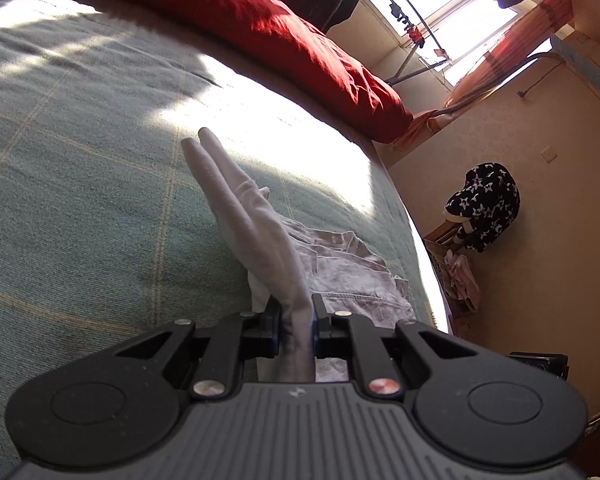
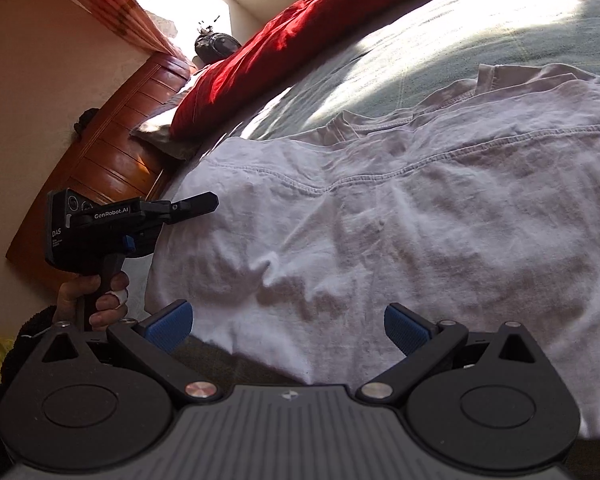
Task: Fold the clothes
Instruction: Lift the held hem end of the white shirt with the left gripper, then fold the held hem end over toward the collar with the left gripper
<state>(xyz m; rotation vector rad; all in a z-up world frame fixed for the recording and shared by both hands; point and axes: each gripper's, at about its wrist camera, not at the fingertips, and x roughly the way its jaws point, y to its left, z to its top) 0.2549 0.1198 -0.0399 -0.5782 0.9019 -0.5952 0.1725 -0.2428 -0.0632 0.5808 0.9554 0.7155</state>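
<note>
A white T-shirt (image 2: 380, 220) lies spread and wrinkled on the bed's green blanket (image 2: 400, 60). My right gripper (image 2: 288, 326) is open just over the shirt's near edge, with nothing pinched between its blue pads (image 2: 172, 324). My left gripper (image 1: 296, 320) is shut on a fold of the white shirt (image 1: 252, 208), which stretches away from the jaws as a taut, narrow ridge. In the right wrist view the left gripper (image 2: 210, 202) sits at the shirt's left edge, carried by a hand (image 2: 100, 300).
A red duvet (image 1: 280, 28) lies along the far side of the bed. A wooden headboard (image 2: 112, 152) stands at the left. Past the bed's right edge is floor with a black star-patterned garment (image 1: 484, 204) and a pink cloth (image 1: 464, 276). A bright window (image 1: 440, 0) is behind.
</note>
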